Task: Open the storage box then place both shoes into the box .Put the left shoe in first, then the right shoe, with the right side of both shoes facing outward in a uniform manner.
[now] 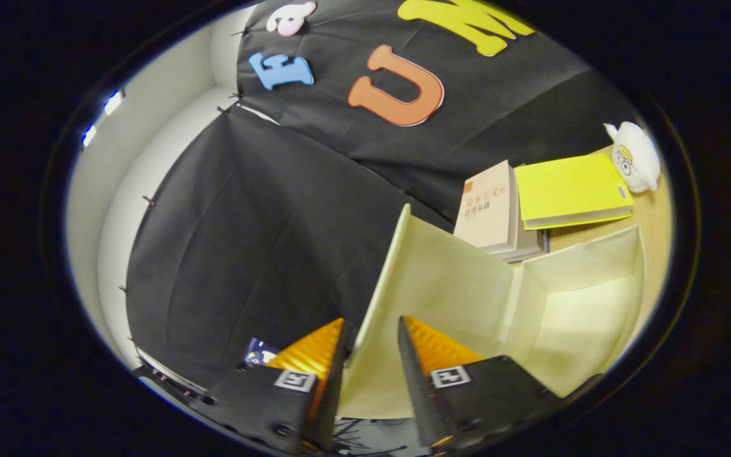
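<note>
The cream storage box (594, 260) stands on the wooden table with its inside bare and in view beyond my right finger. Its lid (448, 279) is swung up and stands nearly upright, with its free edge running down between my fingers. My gripper (372, 330) is shut on that lid edge, one finger on the outer face and the other on the inner face. The view is tilted, so the box and table slope away to the right.
Behind the box lie a beige book (489, 206) on a short stack and a yellow book (568, 190). A white plush toy (635, 158) sits past them on the wooden table (654, 222). Black cloth wall hangs to the left of the lid.
</note>
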Motion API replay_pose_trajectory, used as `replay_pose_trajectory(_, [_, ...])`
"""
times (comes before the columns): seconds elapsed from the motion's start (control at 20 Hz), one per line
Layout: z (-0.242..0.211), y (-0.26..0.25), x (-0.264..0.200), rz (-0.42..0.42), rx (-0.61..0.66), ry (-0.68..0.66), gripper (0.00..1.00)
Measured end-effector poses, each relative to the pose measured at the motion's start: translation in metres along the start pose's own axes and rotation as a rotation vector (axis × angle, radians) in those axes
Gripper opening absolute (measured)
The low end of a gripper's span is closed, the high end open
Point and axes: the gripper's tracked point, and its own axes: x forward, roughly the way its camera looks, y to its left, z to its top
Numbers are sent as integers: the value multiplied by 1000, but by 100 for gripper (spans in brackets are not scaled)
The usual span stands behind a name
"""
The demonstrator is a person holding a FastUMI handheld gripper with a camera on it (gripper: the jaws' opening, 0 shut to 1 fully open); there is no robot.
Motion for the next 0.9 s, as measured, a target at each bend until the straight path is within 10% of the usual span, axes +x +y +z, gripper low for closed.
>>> replay_pose_trajectory(0.2, [-19, -4, 14, -67, -67, 45, 99])
replay_pose_trajectory(0.9, [-29, -104, -76, -312, -147, 26, 100])
